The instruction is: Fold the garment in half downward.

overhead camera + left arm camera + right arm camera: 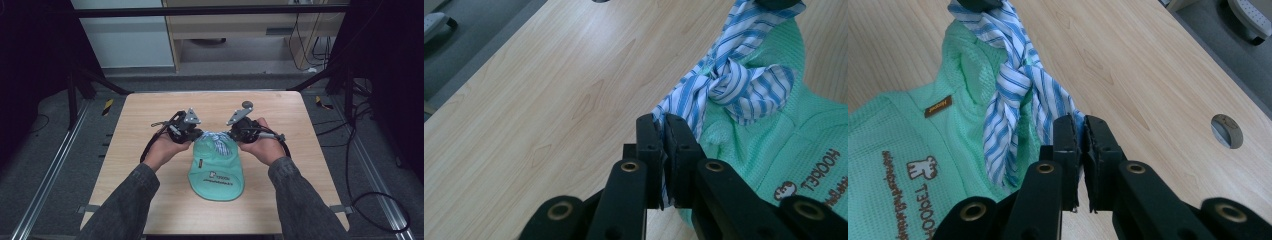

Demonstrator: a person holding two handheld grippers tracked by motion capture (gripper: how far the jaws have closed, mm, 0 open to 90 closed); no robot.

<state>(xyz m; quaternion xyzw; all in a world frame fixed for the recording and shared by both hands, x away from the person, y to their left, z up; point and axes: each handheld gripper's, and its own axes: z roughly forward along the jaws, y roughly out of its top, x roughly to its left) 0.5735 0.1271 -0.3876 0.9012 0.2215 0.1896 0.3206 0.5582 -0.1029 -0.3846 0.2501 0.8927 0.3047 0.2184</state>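
Note:
A mint-green bib with a brown printed logo lies flat on the wooden table. Its two blue-and-white striped ties are crossed into a loose knot at the neck end. My left gripper is shut on one tie end, with the knot just beyond its jaws and the bib to the right. My right gripper is shut on the other tie end, and the knot lies over the bib. The two grippers face each other across the knot.
A round cable hole sits in the table toward the far edge, also seen as a hole behind the right gripper. Beyond the table are a dark frame, floor rails and cables. Bare wood surrounds the bib.

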